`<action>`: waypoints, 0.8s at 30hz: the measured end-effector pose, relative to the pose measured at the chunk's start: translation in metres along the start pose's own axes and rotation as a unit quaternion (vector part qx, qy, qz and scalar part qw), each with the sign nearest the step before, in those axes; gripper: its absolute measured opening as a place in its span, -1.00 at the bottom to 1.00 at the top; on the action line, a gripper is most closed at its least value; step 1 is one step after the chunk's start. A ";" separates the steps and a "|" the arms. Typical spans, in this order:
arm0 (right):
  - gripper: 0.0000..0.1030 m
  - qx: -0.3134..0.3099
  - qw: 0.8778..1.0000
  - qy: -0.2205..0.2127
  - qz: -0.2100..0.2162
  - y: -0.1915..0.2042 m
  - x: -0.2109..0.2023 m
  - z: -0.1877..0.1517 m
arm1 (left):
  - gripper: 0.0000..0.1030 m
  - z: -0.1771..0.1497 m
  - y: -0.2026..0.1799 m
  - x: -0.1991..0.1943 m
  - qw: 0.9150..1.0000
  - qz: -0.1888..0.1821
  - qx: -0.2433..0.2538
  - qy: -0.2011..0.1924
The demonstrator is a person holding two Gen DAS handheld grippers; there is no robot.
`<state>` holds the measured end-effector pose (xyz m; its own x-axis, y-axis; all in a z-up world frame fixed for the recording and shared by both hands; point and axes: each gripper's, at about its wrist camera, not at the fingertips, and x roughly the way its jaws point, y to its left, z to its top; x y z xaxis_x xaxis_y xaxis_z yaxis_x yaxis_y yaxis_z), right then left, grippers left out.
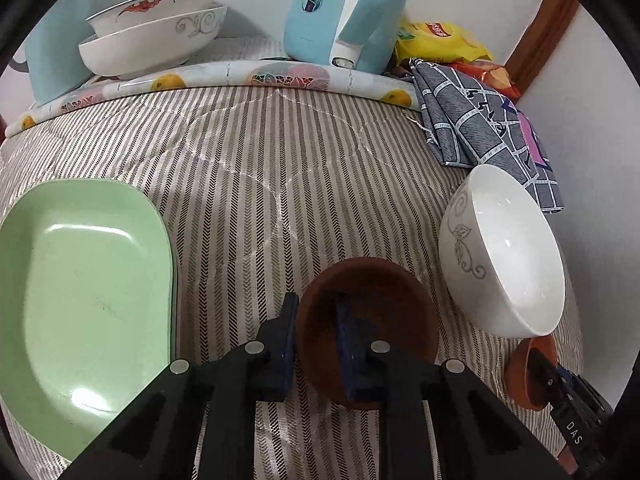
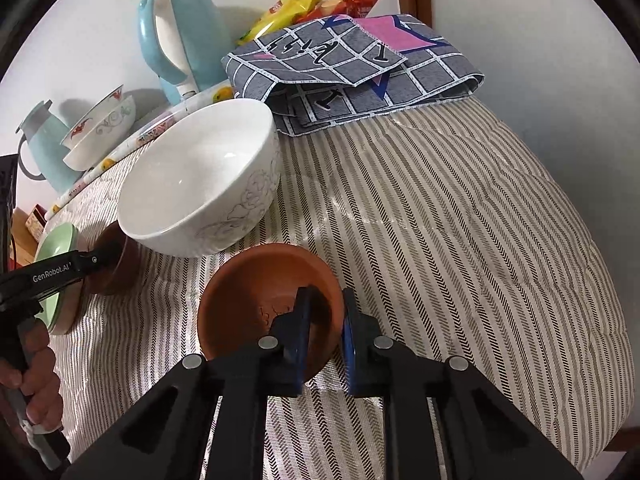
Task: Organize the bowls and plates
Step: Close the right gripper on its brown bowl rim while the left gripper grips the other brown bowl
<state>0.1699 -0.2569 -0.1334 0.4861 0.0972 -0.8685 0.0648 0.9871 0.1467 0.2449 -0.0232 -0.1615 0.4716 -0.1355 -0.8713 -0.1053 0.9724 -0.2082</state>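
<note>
My left gripper (image 1: 316, 308) is shut on the left rim of a dark brown bowl (image 1: 384, 304), one finger inside and one outside. My right gripper (image 2: 326, 300) is shut on the right rim of an orange-brown bowl (image 2: 256, 292), which also shows at the lower right of the left wrist view (image 1: 524, 368). A large white bowl (image 1: 508, 248) with grey vine pattern stands between the two brown bowls; it also shows in the right wrist view (image 2: 200, 176). Green plates (image 1: 80, 292) are stacked at the left.
Two stacked patterned white bowls (image 1: 156, 32) sit at the back left beside a blue kettle (image 1: 344, 12). A folded grey checked cloth (image 2: 352, 68) and snack bags (image 1: 440, 40) lie at the back right. A rolled fruit-print mat (image 1: 240, 78) crosses the striped cover.
</note>
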 end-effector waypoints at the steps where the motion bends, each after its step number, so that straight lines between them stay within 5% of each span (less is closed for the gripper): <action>1: -0.74 -0.001 1.000 -0.001 -0.002 0.001 0.000 -0.001 | -0.67 0.000 0.000 0.000 1.000 0.000 0.000 -0.001; 6: -0.82 0.003 1.000 -0.014 0.001 0.003 -0.008 -0.003 | -0.81 -0.002 0.002 -0.009 1.000 -0.018 -0.005 -0.006; 24: -0.84 0.003 0.999 -0.043 -0.002 0.019 -0.050 -0.017 | -0.82 -0.016 -0.002 -0.055 0.998 -0.045 0.013 -0.036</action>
<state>0.1319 -0.2410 -0.0958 0.5582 0.0828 -0.8255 0.0710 0.9866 0.1470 0.2049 -0.0207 -0.1202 0.5405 -0.2100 -0.8147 -0.0377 0.9613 -0.2728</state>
